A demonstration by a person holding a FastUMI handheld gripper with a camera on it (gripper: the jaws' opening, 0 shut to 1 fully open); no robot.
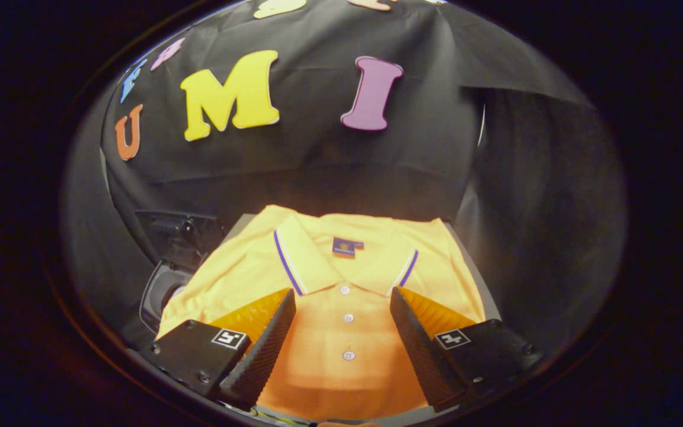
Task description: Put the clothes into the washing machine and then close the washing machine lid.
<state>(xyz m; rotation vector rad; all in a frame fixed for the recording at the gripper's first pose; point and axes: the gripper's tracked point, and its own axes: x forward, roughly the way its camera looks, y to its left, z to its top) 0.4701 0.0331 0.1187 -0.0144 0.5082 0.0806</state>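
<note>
Yellow knit fabric, a folded polo shirt with a purple-striped collar and 3 white buttons, lies flat on a grey surface, placket up, so its front is easy to reach. The gripper hangs above it with fingers spread wide, straddling the button line and gripping nothing. Beside the shirt, the dark washing machine stands with its lid raised, ready to receive it.

A yellow polo shirt lies folded flat, collar with blue-and-white edging away from the fingers, button placket running between them. Beside its left shoulder sits the dark washing machine, its lid raised
</note>
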